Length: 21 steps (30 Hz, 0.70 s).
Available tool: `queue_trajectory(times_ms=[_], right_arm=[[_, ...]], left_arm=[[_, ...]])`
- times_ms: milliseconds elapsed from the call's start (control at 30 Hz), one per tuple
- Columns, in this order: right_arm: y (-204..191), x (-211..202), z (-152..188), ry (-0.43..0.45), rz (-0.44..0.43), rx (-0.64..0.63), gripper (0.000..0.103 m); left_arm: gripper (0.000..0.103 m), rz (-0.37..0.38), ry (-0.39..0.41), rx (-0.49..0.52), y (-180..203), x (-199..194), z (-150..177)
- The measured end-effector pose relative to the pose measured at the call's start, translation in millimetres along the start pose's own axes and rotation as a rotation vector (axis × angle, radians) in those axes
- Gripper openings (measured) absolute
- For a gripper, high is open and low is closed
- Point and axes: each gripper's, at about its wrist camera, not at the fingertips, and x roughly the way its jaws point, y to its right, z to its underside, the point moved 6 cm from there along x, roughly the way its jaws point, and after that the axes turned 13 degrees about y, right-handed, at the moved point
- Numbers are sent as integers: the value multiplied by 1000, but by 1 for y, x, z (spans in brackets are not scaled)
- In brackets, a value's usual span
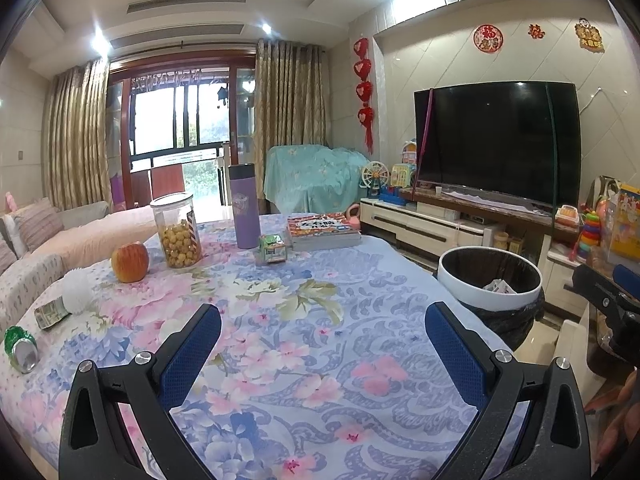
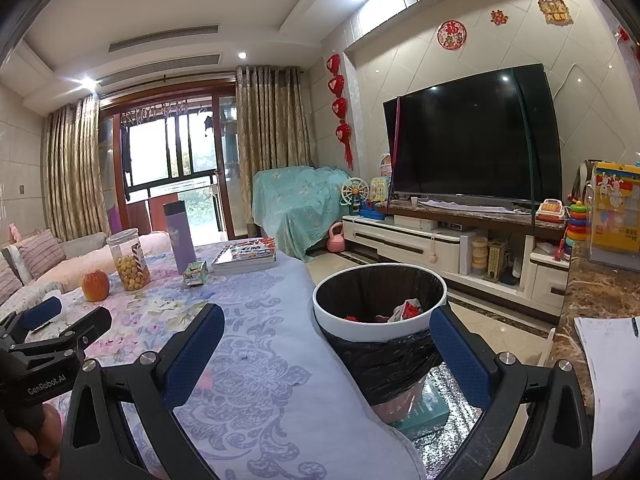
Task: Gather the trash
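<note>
Your left gripper (image 1: pixel 323 322) hangs over the floral-clothed bench (image 1: pixel 320 360), spread wide, nothing between its blue pads (image 1: pixel 188 356). Your right gripper (image 2: pixel 327 326) is likewise released and empty; it sits at the bench's right edge, one finger over the cloth, the other in front of the trash bin (image 2: pixel 378 304).

Trash on the bench, left wrist view:
- crushed green can (image 1: pixel 20 350), far left edge, lying on its side.
- flattened green-printed wrapper (image 1: pixel 51 313), just beyond the can, touching or nearly touching a white spiky ball (image 1: pixel 78 290).
- small green drink carton (image 1: pixel 273 249), crumpled, mid-bench, just right of the purple flask (image 1: pixel 245 206) and just left of the stacked books (image 1: pixel 324 232).

Other items: an apple (image 1: pixel 130 262) and a clear jar of yellow balls (image 1: pixel 178 230) stand side by side on the left half, close but apart.

Bin: white rim, black liner, standing on the floor just off the bench's right side. From the right wrist view you can see red-and-white scraps (image 2: pixel 406 310) already lying in the bottom. The liner's loose plastic bunches around the outside below the rim.

Each gripper shows at the edge of the other's camera: the right one at the far right of the left view, the left one at the lower left of the right view, both held low over the near end of the bench.
</note>
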Motion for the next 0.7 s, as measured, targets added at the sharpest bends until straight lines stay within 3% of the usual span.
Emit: queue_trajectory(times_ms=[700], right_arm=[[-2,5,4,-16,-12,10,103]], left_arm=[[103,7,22,11,-1,-1,-1]])
